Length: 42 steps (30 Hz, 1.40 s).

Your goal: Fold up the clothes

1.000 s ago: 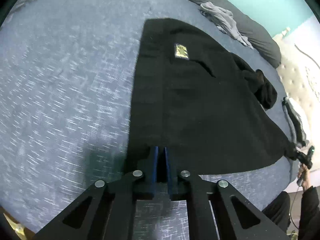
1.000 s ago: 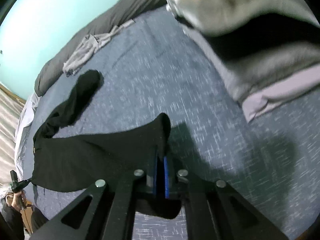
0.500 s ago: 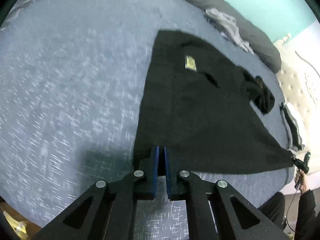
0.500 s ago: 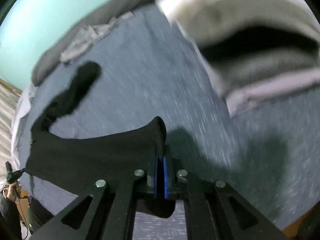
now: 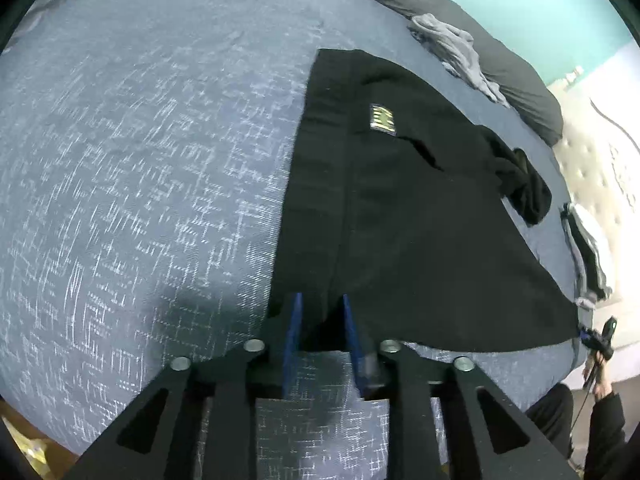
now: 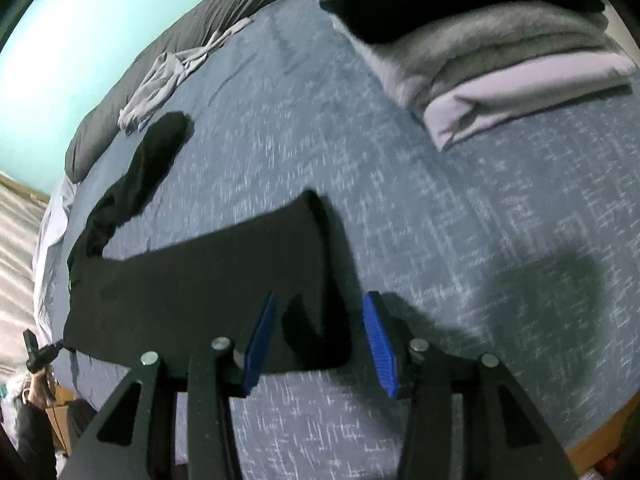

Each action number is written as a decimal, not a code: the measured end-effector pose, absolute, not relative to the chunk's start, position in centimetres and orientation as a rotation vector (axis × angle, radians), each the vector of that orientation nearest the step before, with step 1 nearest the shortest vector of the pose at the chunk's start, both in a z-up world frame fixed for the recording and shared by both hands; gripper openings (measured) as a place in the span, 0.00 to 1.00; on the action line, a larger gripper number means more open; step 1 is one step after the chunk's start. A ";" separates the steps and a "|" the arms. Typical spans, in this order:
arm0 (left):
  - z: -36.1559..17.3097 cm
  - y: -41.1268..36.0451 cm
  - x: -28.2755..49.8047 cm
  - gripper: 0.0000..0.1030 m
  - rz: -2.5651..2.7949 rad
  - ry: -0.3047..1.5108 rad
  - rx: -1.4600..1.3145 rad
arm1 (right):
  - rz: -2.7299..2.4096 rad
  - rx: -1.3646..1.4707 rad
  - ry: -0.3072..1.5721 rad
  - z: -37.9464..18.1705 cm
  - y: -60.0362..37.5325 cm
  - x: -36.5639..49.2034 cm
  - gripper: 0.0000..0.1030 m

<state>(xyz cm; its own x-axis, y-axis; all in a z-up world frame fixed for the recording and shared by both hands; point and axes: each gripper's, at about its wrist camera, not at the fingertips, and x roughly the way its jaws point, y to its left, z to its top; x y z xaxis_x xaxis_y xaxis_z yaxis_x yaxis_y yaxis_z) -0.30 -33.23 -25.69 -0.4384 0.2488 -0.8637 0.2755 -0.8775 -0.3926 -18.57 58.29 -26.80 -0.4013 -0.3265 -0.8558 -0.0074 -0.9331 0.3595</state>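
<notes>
Both grippers have let go since a moment ago. They were pinched tight on the black shirt [image 5: 420, 220], and now their blue pads stand apart. The left gripper [image 5: 320, 328] is open over the near corner of the shirt. The right gripper [image 6: 320, 332] is open too, with the end of a sleeve [image 6: 316, 280] lying loose between its pads. The black shirt lies flat on the blue bed cover [image 5: 140, 160], with its yellow tag [image 5: 382, 120] facing up. A pile of folded clothes [image 6: 500, 40] sits farther up the bed. A crumpled grey cloth [image 5: 456, 48] lies by the dark blanket [image 5: 500, 56].
</notes>
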 end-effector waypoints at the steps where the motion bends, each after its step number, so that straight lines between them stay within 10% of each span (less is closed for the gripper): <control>1: -25.7 -33.4 -0.1 0.28 -2.537 0.789 1.645 | -2.434 1.591 -0.459 -26.8 58.4 -18.4 0.26; 5: -25.8 -33.5 0.2 0.28 -2.537 0.797 1.640 | -2.426 1.576 -0.460 -26.6 58.8 -17.7 0.06; 42: -29.5 -32.7 0.1 0.41 -2.445 0.964 1.606 | -2.440 1.592 -0.393 -25.9 58.0 -17.5 0.04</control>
<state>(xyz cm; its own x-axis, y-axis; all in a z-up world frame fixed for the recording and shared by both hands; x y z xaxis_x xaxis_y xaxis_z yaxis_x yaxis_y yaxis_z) 0.13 -32.67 -29.55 -0.4546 0.2772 -0.8465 0.3751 -0.8024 -0.4642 -17.50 58.01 -25.86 -0.3992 -0.3097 -0.8630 0.0228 -0.9443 0.3283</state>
